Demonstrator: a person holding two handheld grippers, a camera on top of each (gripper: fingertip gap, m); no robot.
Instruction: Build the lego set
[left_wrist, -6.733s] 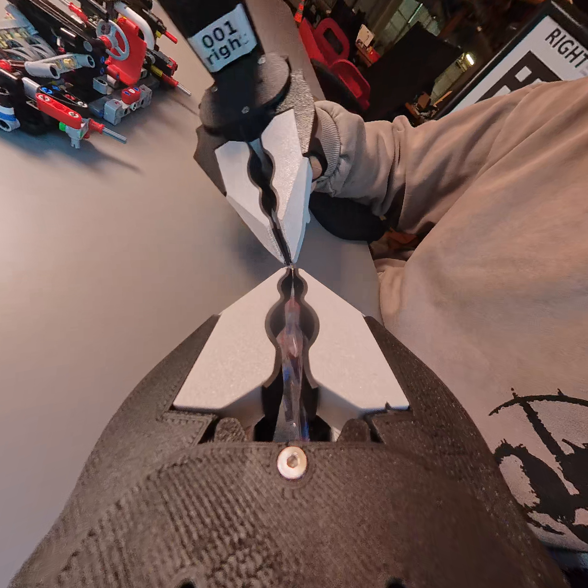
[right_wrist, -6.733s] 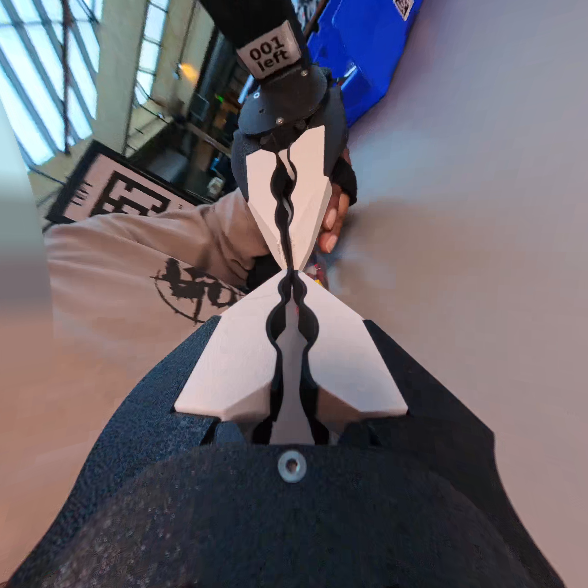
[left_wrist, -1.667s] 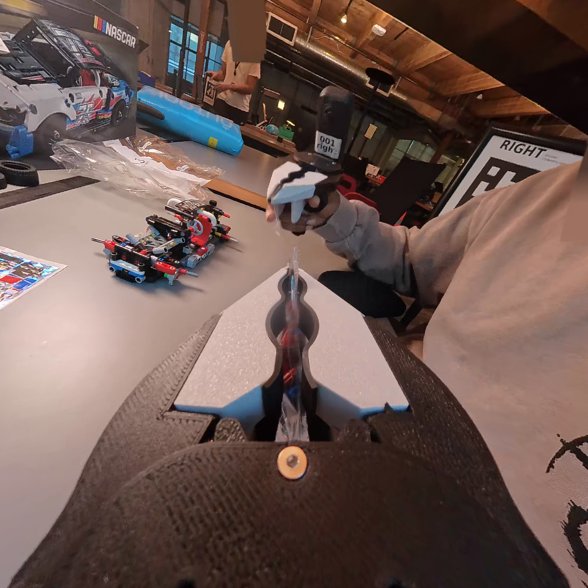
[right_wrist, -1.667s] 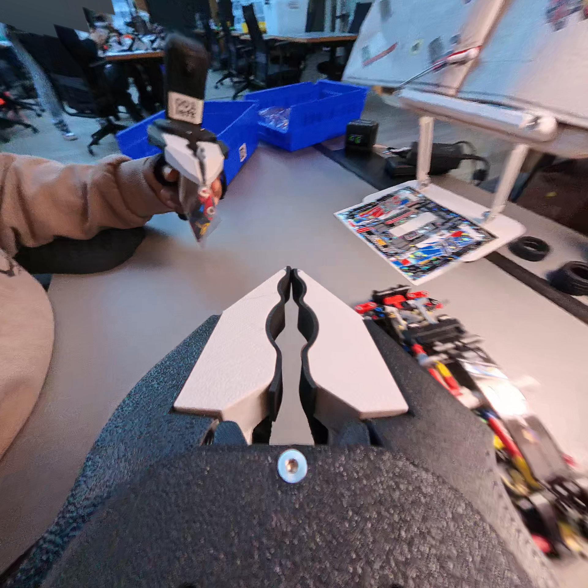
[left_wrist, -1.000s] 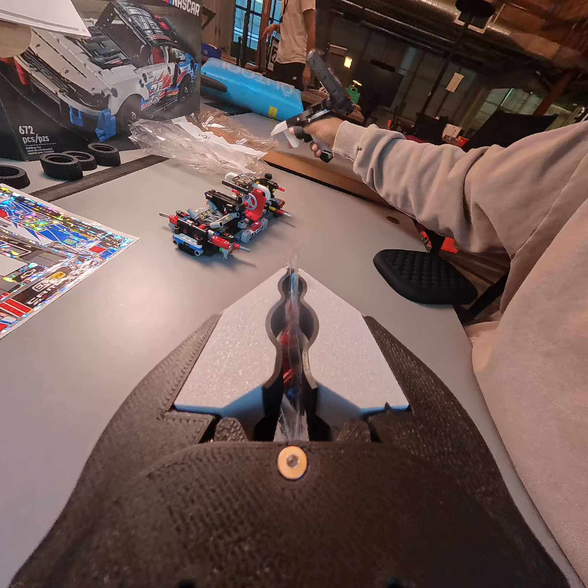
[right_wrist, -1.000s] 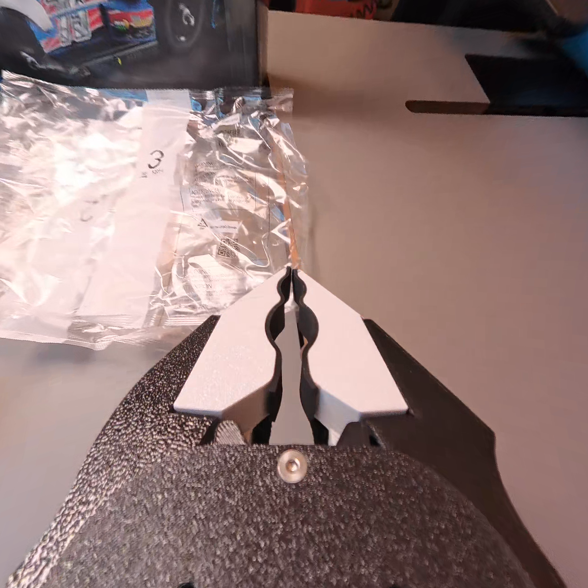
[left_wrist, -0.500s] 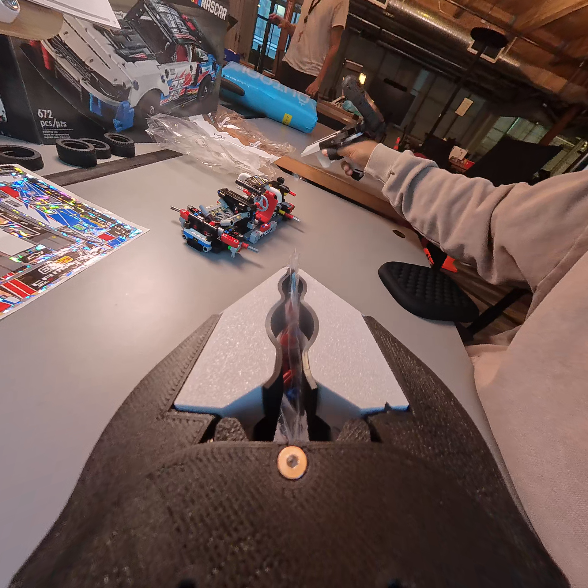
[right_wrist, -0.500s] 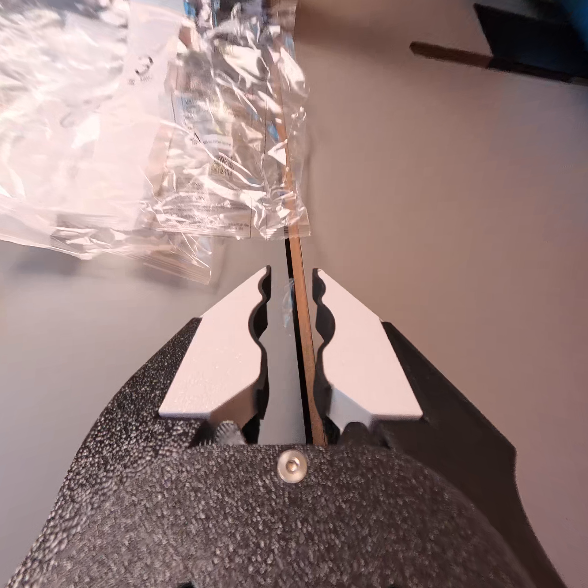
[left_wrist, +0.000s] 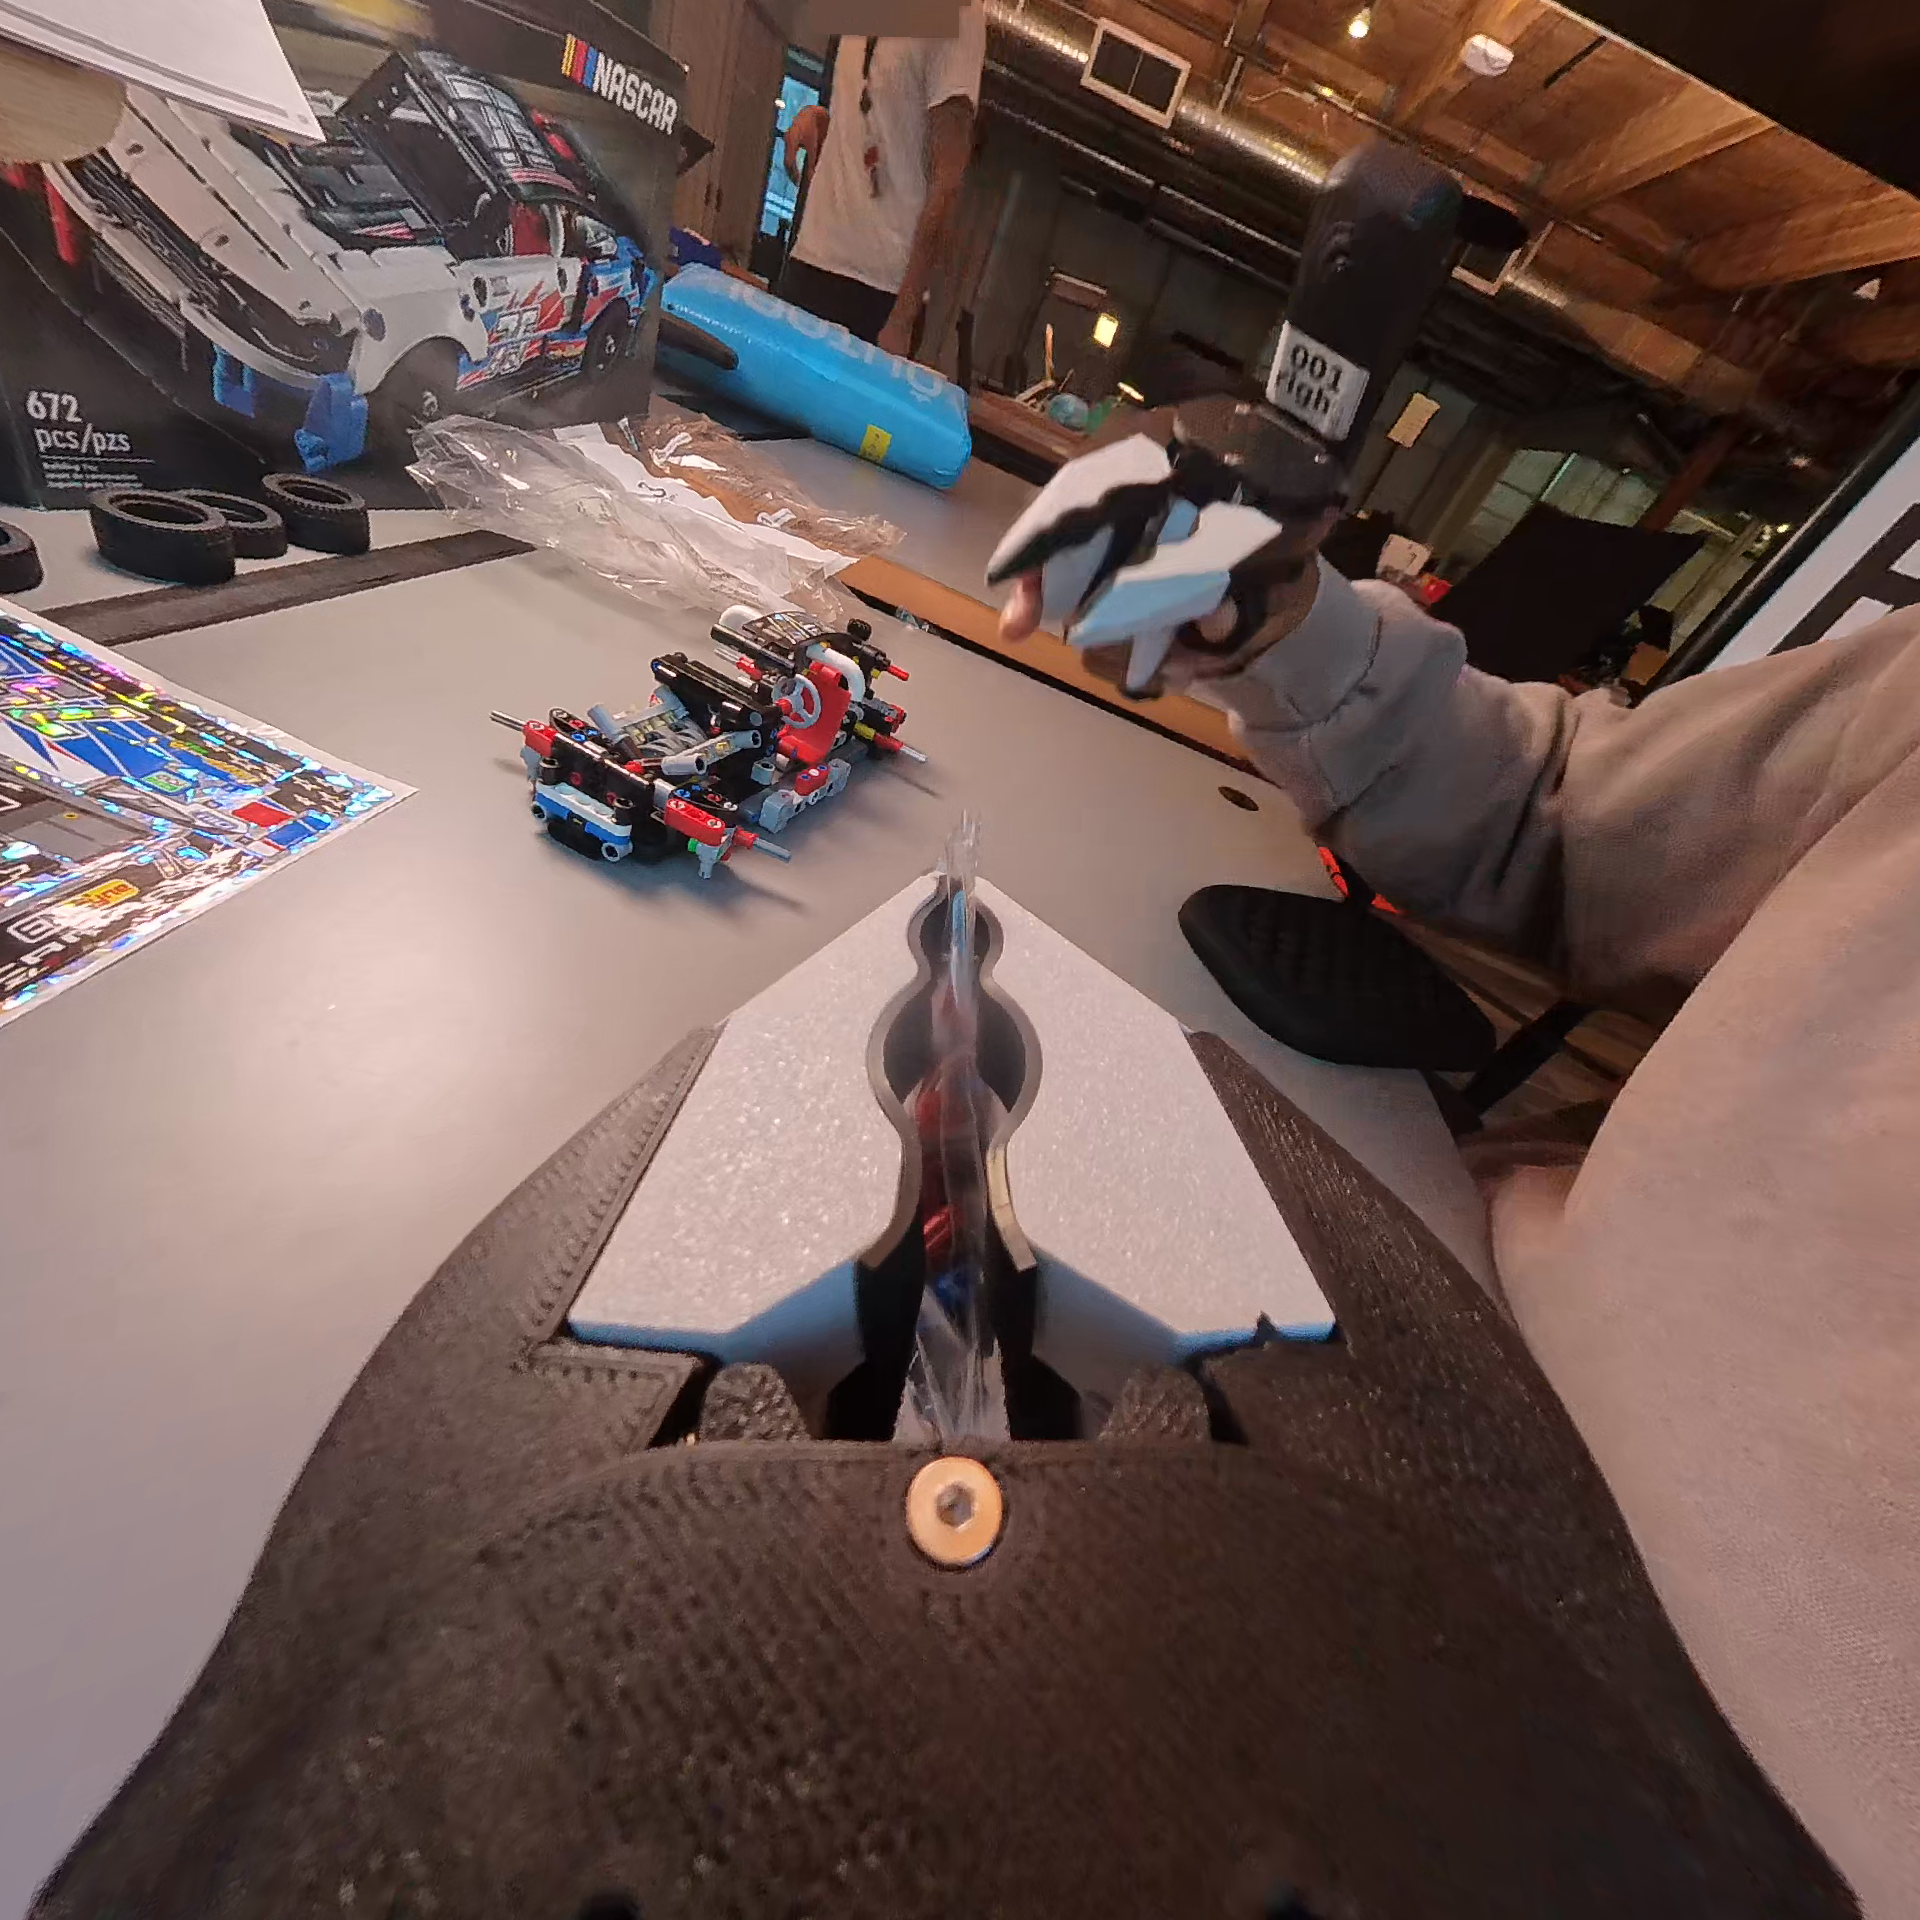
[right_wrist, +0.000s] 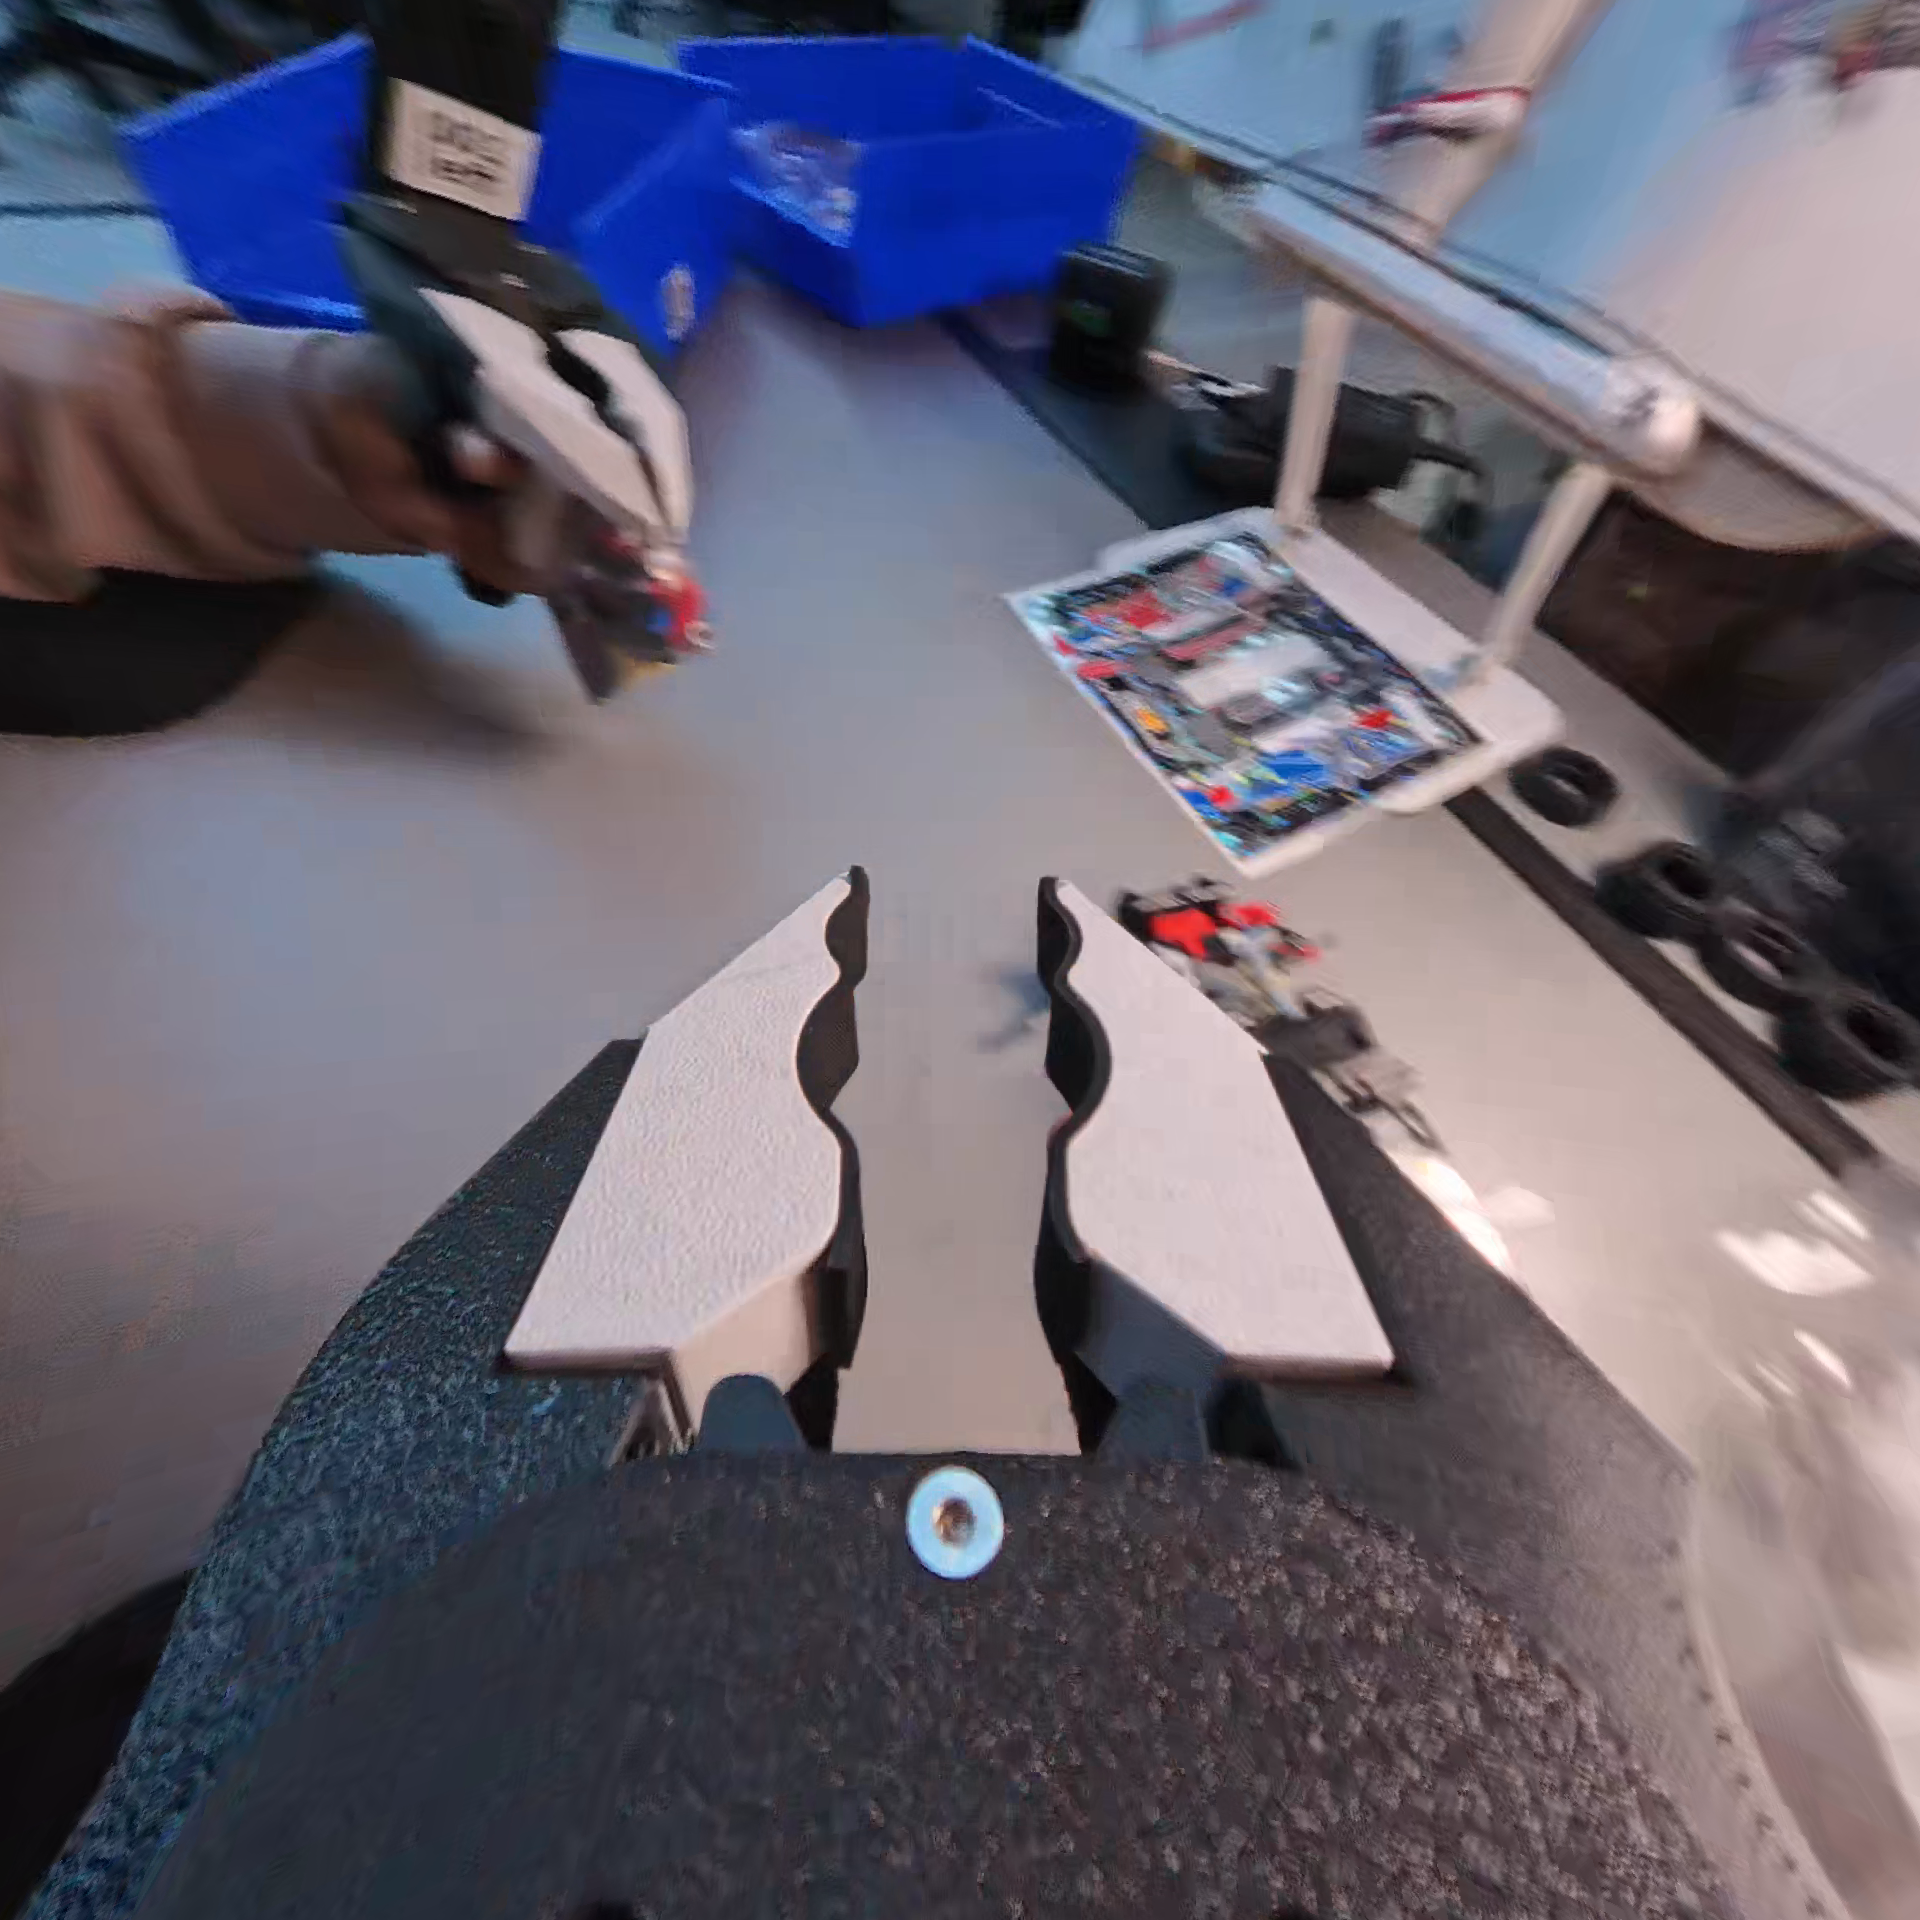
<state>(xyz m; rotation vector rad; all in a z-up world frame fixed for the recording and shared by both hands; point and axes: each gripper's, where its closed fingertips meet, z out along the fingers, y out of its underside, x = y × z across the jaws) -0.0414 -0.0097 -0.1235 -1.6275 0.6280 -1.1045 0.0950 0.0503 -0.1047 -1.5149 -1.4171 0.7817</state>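
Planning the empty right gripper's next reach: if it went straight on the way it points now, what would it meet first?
Probably the bare grey tabletop. The open right gripper points down at it, between the partly built red-and-black lego car and the left gripper holding a clear bag of pieces. Depth is unclear.

claws: 2 | tyres: perhaps 4 | blue bins: 2 | sticker sheet: 1

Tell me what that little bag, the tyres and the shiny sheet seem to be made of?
The bag pinched in the left tool looks like thin clear plastic film: see-through, glinting, with red and blue pieces showing inside. The tyres seem to be matte black rubber or soft plastic, with ribbed tread. The sheet is probably holographic foil stickers, judging by its rainbow sparkle.
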